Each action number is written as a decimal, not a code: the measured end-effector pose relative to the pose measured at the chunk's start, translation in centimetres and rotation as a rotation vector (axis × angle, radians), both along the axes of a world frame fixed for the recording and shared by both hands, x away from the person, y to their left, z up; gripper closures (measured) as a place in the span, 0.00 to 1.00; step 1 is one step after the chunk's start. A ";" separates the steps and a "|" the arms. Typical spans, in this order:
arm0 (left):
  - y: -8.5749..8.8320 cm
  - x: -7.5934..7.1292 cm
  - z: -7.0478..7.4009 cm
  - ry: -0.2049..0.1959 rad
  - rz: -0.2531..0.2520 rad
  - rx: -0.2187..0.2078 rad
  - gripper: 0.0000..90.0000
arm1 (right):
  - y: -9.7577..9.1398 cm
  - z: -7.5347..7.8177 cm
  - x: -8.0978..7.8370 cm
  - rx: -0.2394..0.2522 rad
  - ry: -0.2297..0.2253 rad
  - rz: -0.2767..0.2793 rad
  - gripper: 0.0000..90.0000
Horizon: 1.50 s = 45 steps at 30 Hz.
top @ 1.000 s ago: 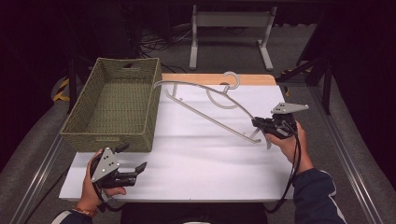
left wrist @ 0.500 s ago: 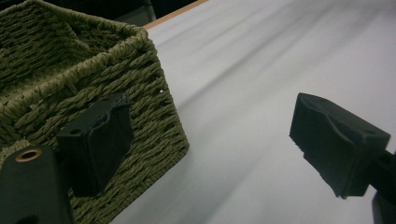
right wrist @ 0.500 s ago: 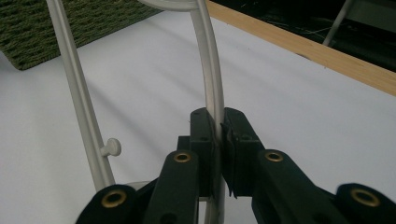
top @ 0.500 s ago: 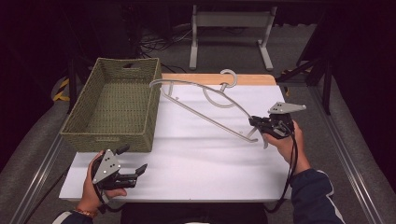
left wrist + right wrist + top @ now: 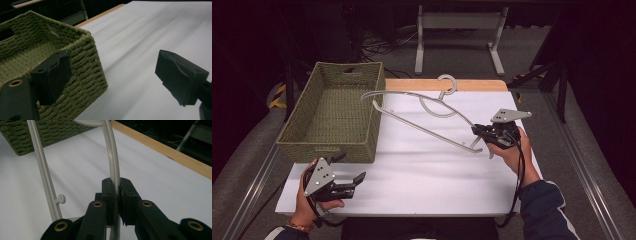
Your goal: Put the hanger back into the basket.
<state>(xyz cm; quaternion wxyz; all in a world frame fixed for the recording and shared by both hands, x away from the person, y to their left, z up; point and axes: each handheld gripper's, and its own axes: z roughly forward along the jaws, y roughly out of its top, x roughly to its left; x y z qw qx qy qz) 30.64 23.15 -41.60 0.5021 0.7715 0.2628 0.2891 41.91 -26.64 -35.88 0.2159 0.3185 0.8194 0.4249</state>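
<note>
At the near left corner of the white table [image 5: 422, 175], a hand holds the left gripper [image 5: 354, 181] low over the surface, its jaws spread wide with nothing between them. In the left gripper view its two black pads [image 5: 53, 75] stand far apart – one in front of the near corner of a woven green basket [image 5: 75, 57], the other over bare white tabletop.

Farther in and to the right, the person's other hand, in a dark blue sleeve [image 5: 544, 210], holds the right gripper [image 5: 479, 131], which points left across the table. Its jaws are pressed together on the end of a pale grey plastic clothes hanger [image 5: 422, 112]. The right gripper view shows this closely: the hanger's curved upper arm [image 5: 113, 162] runs straight down between the closed pads, pinched tight, while the hanger's lower bar [image 5: 43, 170] passes just to the left of the jaws, carrying a small peg.

The hanger stretches from that grip leftward and away across the middle of the table, its far arm end reaching the rim of the basket [image 5: 332, 110] – its hook lies at the table's far wooden edge [image 5: 477, 85]. The basket sits on the far left of the table.

Beyond the table stands a pale metal frame [image 5: 457, 30] on a grey floor, against darkness.
</note>
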 end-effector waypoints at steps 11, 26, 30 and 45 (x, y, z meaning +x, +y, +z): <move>-0.4 0.0 2.2 -0.054 -0.002 -0.001 0.15 | 1.0 0.4 -0.3 -0.054 -0.014 0.028 0.93; -4.6 -0.1 3.4 -0.074 -0.081 0.048 0.15 | -1.0 -0.7 -3.7 -0.154 0.000 0.140 0.92; -4.6 -0.3 3.4 -0.073 -0.080 0.041 0.15 | -2.0 -0.7 -4.5 -0.143 -0.010 0.146 0.92; -5.9 0.3 2.4 -0.005 -0.096 0.098 0.20 | -1.8 -2.9 -6.6 -0.223 0.025 0.278 0.92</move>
